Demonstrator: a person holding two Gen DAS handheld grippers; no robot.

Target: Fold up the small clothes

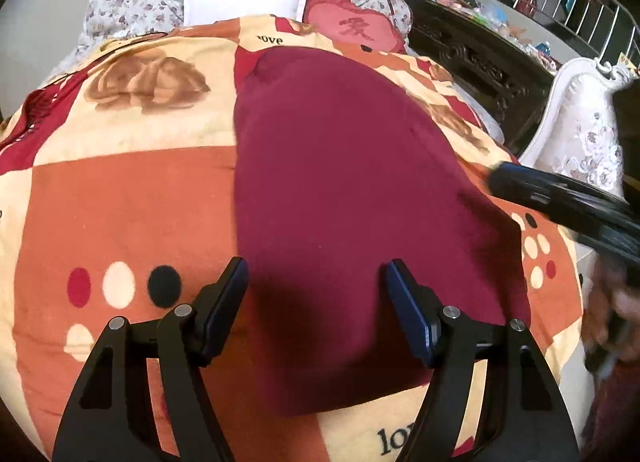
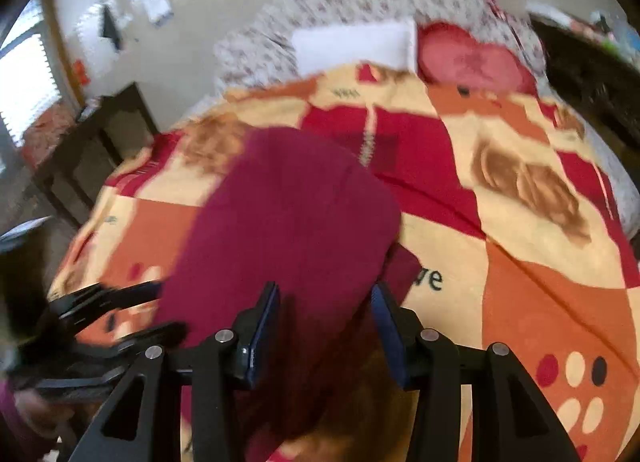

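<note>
Left gripper (image 1: 316,278) hovered with jaws wide apart and empty over the near end of the maroon garment (image 1: 352,189), lying flat lengthwise on the patterned blanket (image 1: 132,197). Right gripper (image 2: 326,302) was part-open, holding nothing. Judged between folds; next move needs both to pinch the near edge.
</note>
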